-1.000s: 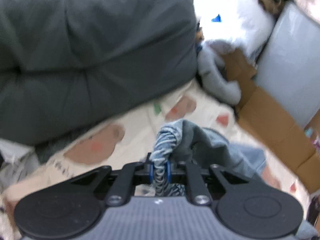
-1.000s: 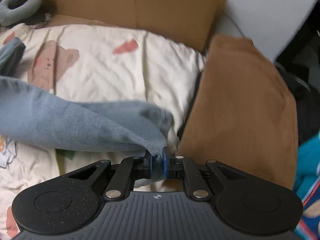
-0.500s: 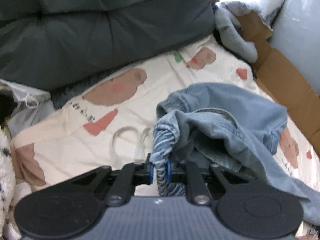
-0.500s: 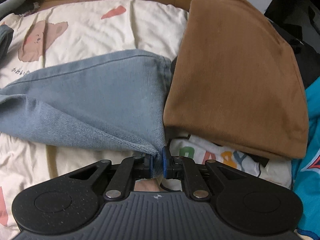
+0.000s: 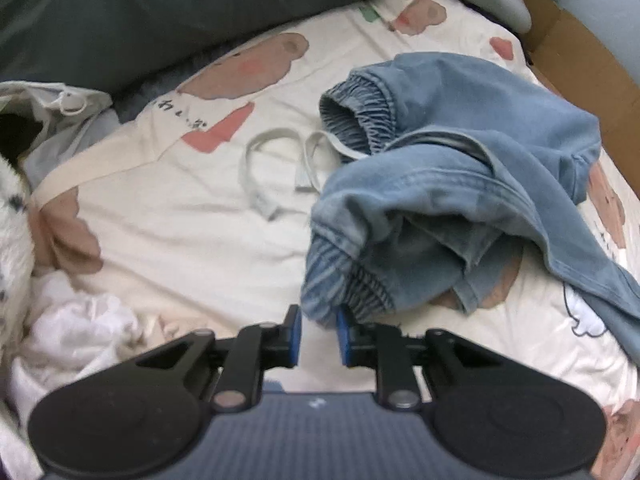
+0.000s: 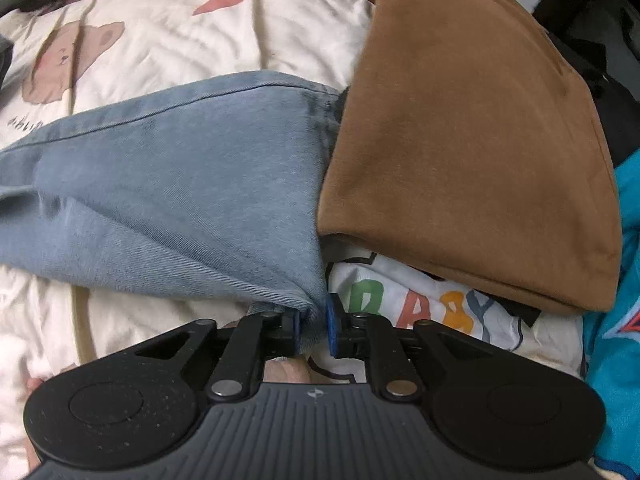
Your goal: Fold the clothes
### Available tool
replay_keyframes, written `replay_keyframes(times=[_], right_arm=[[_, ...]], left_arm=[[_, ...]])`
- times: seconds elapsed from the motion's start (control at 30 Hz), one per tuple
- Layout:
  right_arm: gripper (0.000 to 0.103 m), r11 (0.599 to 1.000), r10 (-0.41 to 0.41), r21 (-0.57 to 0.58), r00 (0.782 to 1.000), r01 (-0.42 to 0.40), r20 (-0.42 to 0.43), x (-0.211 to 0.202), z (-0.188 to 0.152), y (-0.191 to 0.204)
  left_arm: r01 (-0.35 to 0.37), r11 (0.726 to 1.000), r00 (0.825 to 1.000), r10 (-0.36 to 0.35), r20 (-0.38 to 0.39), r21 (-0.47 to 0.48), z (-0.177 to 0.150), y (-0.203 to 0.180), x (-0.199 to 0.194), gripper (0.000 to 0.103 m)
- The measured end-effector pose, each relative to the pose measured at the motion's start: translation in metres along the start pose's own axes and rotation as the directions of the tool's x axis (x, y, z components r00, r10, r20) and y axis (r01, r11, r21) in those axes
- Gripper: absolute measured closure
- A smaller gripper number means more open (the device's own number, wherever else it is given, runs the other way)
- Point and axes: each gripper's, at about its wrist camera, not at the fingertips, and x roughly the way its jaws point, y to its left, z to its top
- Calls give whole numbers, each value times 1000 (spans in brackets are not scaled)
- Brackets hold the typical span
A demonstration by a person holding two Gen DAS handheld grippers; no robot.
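The left tongs (image 5: 318, 334) are opening now: the blue pads that pinched the elastic waistband a second ago stand apart, and the gathered band of the light-blue jeans (image 5: 452, 208) sits between them, its tip against the right-hand pad only. The jeans, which hung bunched in the air before, now lie crumpled on the bear-print bedsheet (image 5: 168, 216), with their white drawstring (image 5: 280, 160) looped out flat beside the waist. The dark grey cushion (image 5: 168, 4), which filled half the frame earlier, has slid to the top edge.

Over on the right, the right tongs (image 6: 312, 330) are opening too; the hem corner of the jeans' leg (image 6: 180, 200) is still between the pads, but a gap shows at the right-hand one. That leg, draped and lifted a second ago, now lies spread on the sheet.

Only the right view shows the folded brown garment (image 6: 472, 140), which touches the leg's end and rests on a white top with coloured letters (image 6: 424, 304); teal fabric (image 6: 624, 280) sits at the far edge. Only the left view shows the waistband, a crumpled white cloth (image 5: 76, 332) and the cardboard box (image 5: 580, 52) at the bed's far side, its contents out of sight.
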Motion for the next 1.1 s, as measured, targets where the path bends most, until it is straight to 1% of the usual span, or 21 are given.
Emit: replay_keyframes(times=[0.03, 0.1, 0.17, 0.2, 0.23, 0.27, 0.3, 0.43, 0.5, 0.57, 0.7, 0.8, 0.83, 0.87, 0.9, 0.93, 0.97, 1.03, 1.1], right_arm=[[82, 1000, 1, 11, 1000, -1, -2, -2, 0, -1], [78, 1000, 13, 28, 1000, -13, 4, -8, -2, -5], [74, 999, 15, 37, 1000, -15, 15, -15, -6, -7], [73, 999, 16, 44, 1000, -16, 19, -19, -8, -9], [73, 999, 16, 51, 1000, -18, 24, -23, -11, -11], [73, 998, 17, 58, 999, -19, 28, -27, -13, -13], [73, 998, 18, 67, 999, -20, 32, -31, -13, -16], [73, 991, 48, 123, 998, -54, 52, -42, -23, -25], [72, 988, 56, 140, 997, -64, 59, -47, -27, -27], [72, 982, 81, 165, 994, -91, 70, -50, -30, -28], [72, 968, 131, 201, 987, -148, 97, -52, -31, -24], [71, 964, 169, 190, 979, -188, 112, -49, -25, -15], [70, 965, 177, 177, 978, -196, 114, -47, -21, -9], [64, 965, 186, 163, 976, -203, 115, -45, -18, -4], [62, 966, 195, 149, 974, -211, 116, -44, -15, 1], [59, 967, 203, 133, 972, -218, 119, -42, -11, 8], [60, 967, 211, 118, 970, -226, 122, -40, -7, 14], [60, 963, 239, 98, 963, -252, 124, -38, 0, 24], [60, 959, 264, 74, 956, -274, 129, -38, 6, 36]], left_arm=[[5, 1000, 1000, -5, 10, -5, 0, 1, -6, 84], [17, 1000, 999, -16, 36, -13, 2, 1, -19, 83], [23, 1000, 997, -23, 68, -9, 6, 1, -31, 77], [19, 1000, 996, -20, 92, 9, 9, -1, -36, 65], [13, 1000, 994, -16, 112, 26, 12, -4, -38, 49], [8, 999, 992, -13, 125, 39, 16, -6, -38, 44], [3, 999, 991, -9, 132, 46, 20, -8, -35, 42], [16, 998, 993, -23, 117, 62, 35, -13, -14, 42], [24, 997, 996, -30, 87, 72, 39, -16, 1, 42], [20, 996, 998, -26, 62, 87, 41, -18, 14, 42], [-13, 994, 998, 6, 69, 108, 47, -21, 26, 41], [-19, 995, 996, 10, 84, 103, 54, -22, 28, 42], [-22, 994, 996, 12, 91, 105, 56, -23, 28, 43], [-26, 994, 995, 15, 98, 111, 57, -25, 28, 45], [-32, 992, 994, 19, 108, 120, 58, -26, 27, 53], [-39, 991, 993, 24, 116, 130, 59, -27, 25, 67], [-46, 989, 992, 29, 123, 139, 60, -28, 24, 74], [-30, 988, 990, 9, 140, 149, 61, -28, 16, 78], [-5, 985, 986, -24, 167, 170, 59, -31, 3, 79]])
